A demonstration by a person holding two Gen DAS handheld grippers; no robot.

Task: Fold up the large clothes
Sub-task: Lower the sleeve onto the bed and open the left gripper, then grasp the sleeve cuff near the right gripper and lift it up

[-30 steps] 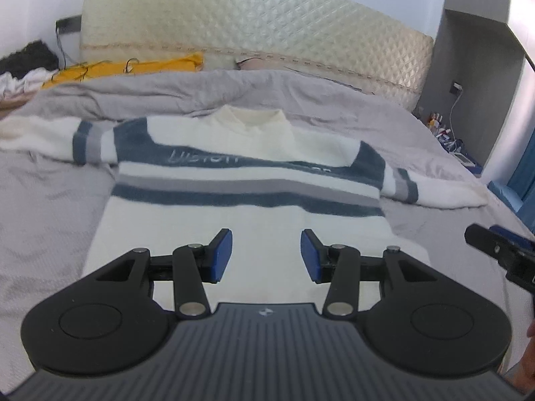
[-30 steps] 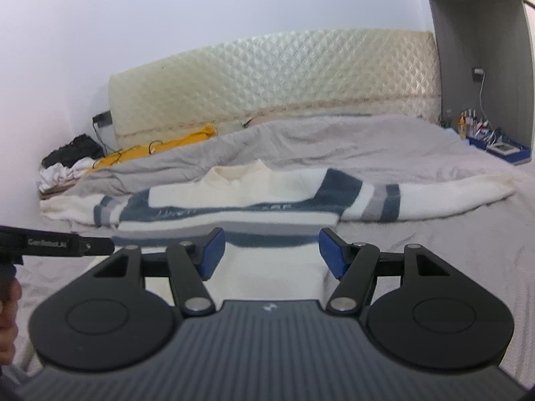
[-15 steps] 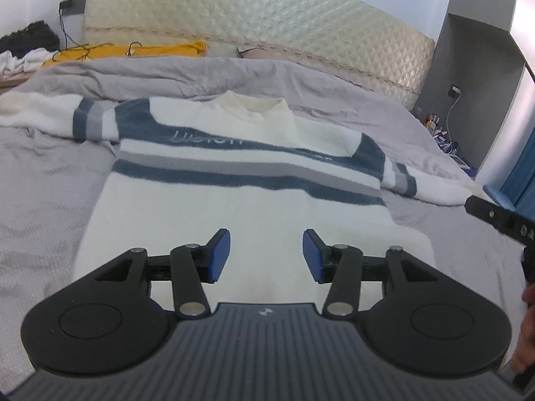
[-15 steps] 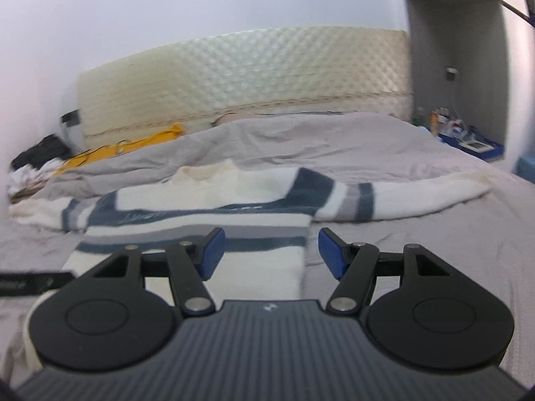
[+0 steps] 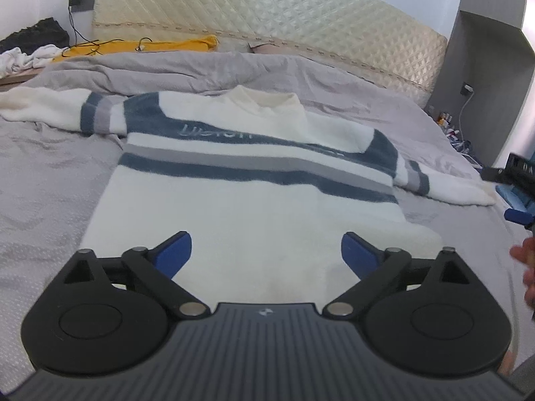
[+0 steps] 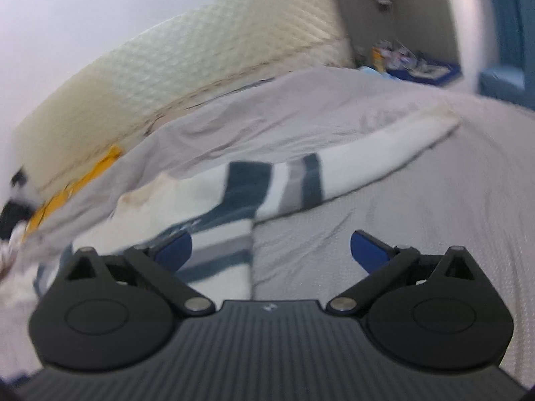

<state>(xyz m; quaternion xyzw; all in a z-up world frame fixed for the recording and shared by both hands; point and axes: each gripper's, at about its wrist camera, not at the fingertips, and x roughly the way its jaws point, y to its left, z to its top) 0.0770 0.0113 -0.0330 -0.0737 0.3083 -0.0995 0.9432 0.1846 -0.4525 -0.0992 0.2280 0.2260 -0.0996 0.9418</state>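
Grippers [image 5: 265, 254] [image 6: 270, 250] wider vs earlier

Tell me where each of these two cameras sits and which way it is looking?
Left wrist view: sits on the left gripper, jaws open, looking up the bed over the spread striped sweater toward the headboard; the person's right hand shows at the edge.
Right wrist view: sits on the right gripper, jaws open, tilted and blurred, looking at the sweater's sleeve; no hand shows.
Both share the sweater, bed and headboard.
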